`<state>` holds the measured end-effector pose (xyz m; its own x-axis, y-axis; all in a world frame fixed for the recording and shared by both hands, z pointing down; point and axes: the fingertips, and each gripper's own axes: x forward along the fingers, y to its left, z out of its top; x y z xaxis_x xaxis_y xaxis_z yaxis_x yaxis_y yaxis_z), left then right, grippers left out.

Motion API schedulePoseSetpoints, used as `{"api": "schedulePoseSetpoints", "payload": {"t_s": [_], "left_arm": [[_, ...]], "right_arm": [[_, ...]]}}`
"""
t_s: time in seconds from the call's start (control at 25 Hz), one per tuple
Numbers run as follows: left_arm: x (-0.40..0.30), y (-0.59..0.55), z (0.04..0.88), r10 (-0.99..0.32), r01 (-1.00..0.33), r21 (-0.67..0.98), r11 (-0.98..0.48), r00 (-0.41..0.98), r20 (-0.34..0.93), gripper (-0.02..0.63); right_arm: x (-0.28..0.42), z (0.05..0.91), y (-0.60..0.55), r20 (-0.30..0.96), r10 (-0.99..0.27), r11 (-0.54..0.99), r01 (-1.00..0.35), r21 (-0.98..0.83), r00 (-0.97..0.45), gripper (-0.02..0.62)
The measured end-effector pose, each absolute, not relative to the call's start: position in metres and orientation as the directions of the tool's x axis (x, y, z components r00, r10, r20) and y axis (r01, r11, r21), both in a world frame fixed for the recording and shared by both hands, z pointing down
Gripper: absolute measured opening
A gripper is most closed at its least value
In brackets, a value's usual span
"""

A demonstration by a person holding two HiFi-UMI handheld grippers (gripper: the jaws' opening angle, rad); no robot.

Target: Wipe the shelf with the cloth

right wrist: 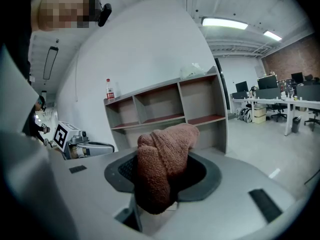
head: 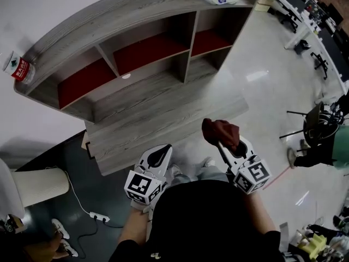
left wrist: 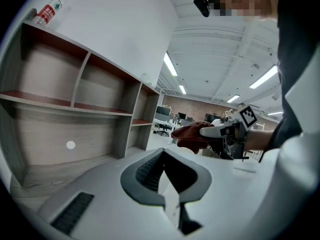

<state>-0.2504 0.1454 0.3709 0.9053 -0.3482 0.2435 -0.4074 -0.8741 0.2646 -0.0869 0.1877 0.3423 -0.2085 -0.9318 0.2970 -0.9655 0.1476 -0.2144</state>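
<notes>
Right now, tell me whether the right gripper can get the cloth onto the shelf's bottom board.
Probably yes. The right gripper holds the cloth in front of the shelf, and nothing lies between it and the bottom board.

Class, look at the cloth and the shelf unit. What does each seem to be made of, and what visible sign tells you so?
The cloth looks like a reddish-brown knitted or woven textile, matte; its coarse, looped texture shows. The shelf looks like grey wood-look board, matte, perhaps laminate rather than solid wood; long streaky grain lines run along it.
</notes>
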Motion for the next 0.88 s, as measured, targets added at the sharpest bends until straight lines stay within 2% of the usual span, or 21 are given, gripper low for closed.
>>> {"api": "schedulePoseSetpoints", "payload": {"t_s": [0.4, 0.88], "left_arm": [[-0.204, 0.090, 0.385, -0.414, -0.490, 0.249, -0.835, 0.859, 0.300, 0.008], [-0.087, 0.031, 0.383, -0.605, -0.712, 0.240, -0.660, 0.693, 0.390, 0.008]], "right_arm": [[-0.027, 0.371, 0.121, 0.325, -0.912, 0.181, -0.956, -0.229, -0.250, 0.166], [0.075, 0.415, 0.008, 0.378, -0.796, 0.394, -0.879, -0.269, -0.473, 0.167]]}}
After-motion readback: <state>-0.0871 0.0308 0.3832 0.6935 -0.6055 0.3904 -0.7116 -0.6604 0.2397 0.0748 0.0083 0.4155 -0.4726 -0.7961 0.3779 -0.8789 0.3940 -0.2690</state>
